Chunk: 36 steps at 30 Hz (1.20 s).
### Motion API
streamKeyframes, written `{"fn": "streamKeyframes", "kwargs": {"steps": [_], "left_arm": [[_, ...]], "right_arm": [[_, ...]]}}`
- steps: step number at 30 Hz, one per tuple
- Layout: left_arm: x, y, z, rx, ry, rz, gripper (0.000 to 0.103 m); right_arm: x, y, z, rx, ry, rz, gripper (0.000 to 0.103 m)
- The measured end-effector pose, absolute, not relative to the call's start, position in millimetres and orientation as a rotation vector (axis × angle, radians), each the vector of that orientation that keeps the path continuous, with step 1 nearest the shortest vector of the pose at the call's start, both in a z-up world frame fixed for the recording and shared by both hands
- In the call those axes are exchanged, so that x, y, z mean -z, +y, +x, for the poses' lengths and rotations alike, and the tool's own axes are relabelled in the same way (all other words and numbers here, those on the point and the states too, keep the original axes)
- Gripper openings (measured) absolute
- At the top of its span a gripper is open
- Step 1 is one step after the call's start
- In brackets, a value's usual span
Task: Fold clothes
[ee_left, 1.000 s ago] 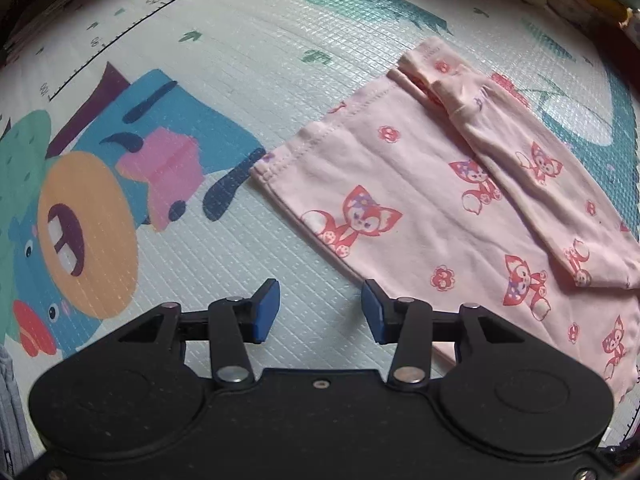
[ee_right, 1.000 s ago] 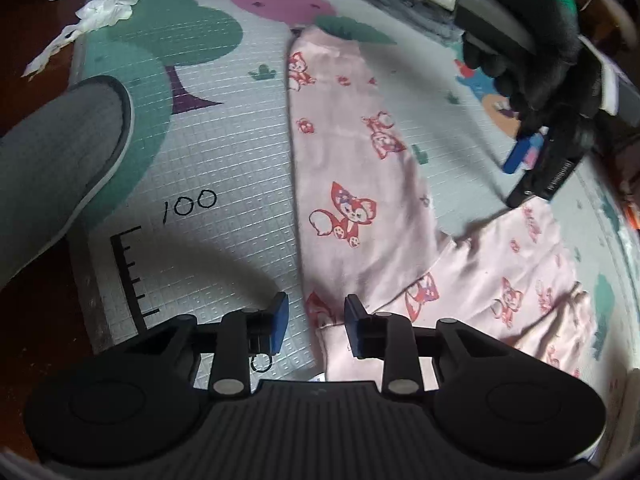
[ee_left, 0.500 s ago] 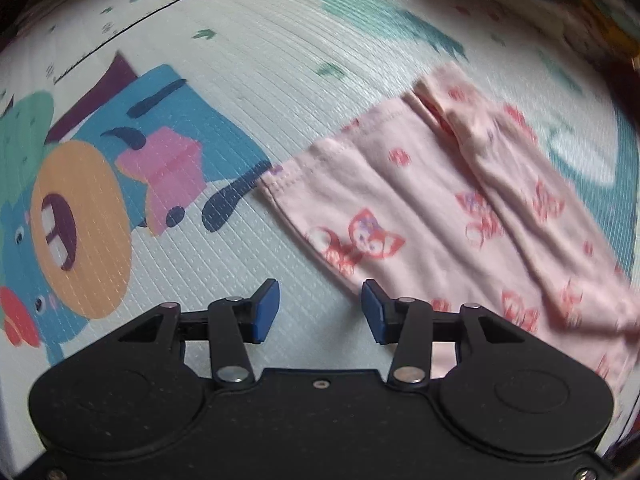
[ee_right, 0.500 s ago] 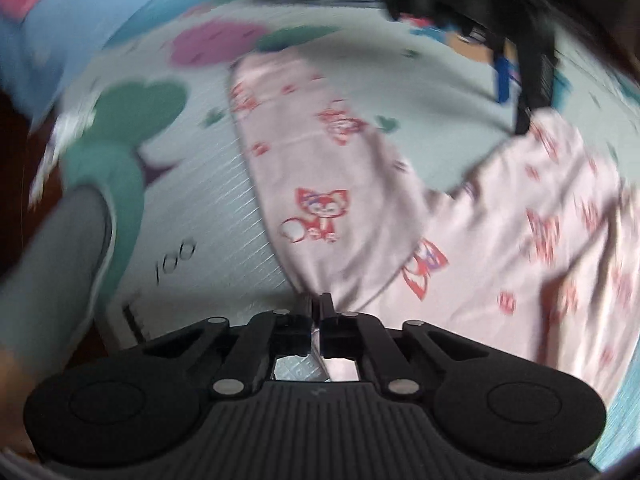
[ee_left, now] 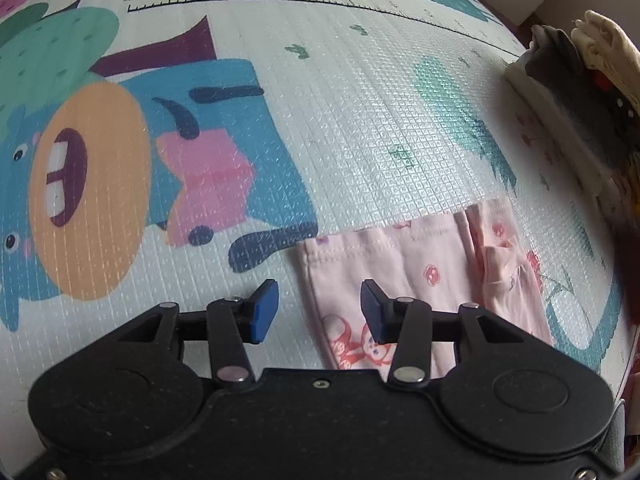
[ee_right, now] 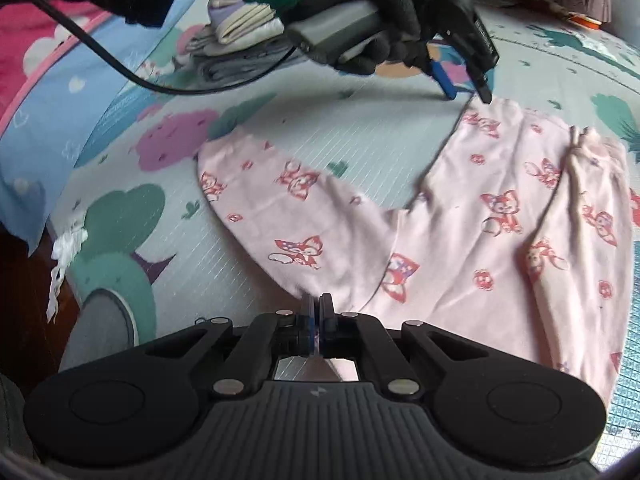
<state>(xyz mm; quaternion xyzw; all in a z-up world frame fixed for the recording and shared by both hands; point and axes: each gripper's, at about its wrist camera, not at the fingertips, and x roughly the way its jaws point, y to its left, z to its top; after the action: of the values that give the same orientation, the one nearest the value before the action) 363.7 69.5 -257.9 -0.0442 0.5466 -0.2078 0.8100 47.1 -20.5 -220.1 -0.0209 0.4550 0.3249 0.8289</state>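
A pink top with red fox prints [ee_right: 460, 216] lies spread on the play mat, one sleeve [ee_right: 280, 196] stretched to the left. My right gripper [ee_right: 317, 314] is shut on the near edge of this top, near the armpit. My left gripper [ee_left: 319, 311] is open, and the bottom hem corner of the pink top [ee_left: 400, 264] lies between its blue pads. In the right wrist view the left gripper [ee_right: 466, 86] hovers at the far corner of the top, held by a black-gloved hand.
The cartoon play mat [ee_left: 340, 120] covers the floor. A stack of folded clothes [ee_left: 580, 92] sits at the right; it also shows in the right wrist view [ee_right: 240, 36]. A grey slipper [ee_right: 104, 328] lies at the mat's left edge, with dark wood floor [ee_right: 24, 300] beyond it.
My right gripper has closed on the top's near edge. My left gripper, still open, has moved in over the hem corner, which now lies between its pads.
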Motion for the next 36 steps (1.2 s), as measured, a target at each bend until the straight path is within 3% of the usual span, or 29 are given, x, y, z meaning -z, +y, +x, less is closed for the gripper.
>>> {"fn": "streamKeyframes", "kwargs": {"steps": [5, 7, 20, 29, 32, 33, 36], "left_arm": [[260, 61, 366, 0.476, 1.181, -0.083, 0.01], [258, 57, 366, 0.486, 1.166, -0.082, 0.004], [221, -1, 365, 0.408, 1.114, 0.043, 0.004], [238, -51, 360, 0.418, 1.115, 0.177, 0.004], [242, -53, 360, 0.504, 1.123, 0.093, 0.014], [239, -52, 359, 0.532, 1.111, 0.071, 0.024], [231, -42, 357, 0.581, 1.08, 0.052, 0.027]], "right_arm": [[219, -31, 45, -0.643, 0.958, 0.023, 0.003], [219, -34, 44, -0.619, 0.951, 0.053, 0.003], [211, -77, 42, -0.48, 0.907, 0.282, 0.003], [230, -111, 41, -0.342, 0.948, 0.453, 0.003], [241, -123, 39, -0.291, 0.968, 0.517, 0.003], [245, -128, 38, -0.273, 0.975, 0.54, 0.003], [255, -139, 33, -0.222, 0.99, 0.609, 0.003]]}}
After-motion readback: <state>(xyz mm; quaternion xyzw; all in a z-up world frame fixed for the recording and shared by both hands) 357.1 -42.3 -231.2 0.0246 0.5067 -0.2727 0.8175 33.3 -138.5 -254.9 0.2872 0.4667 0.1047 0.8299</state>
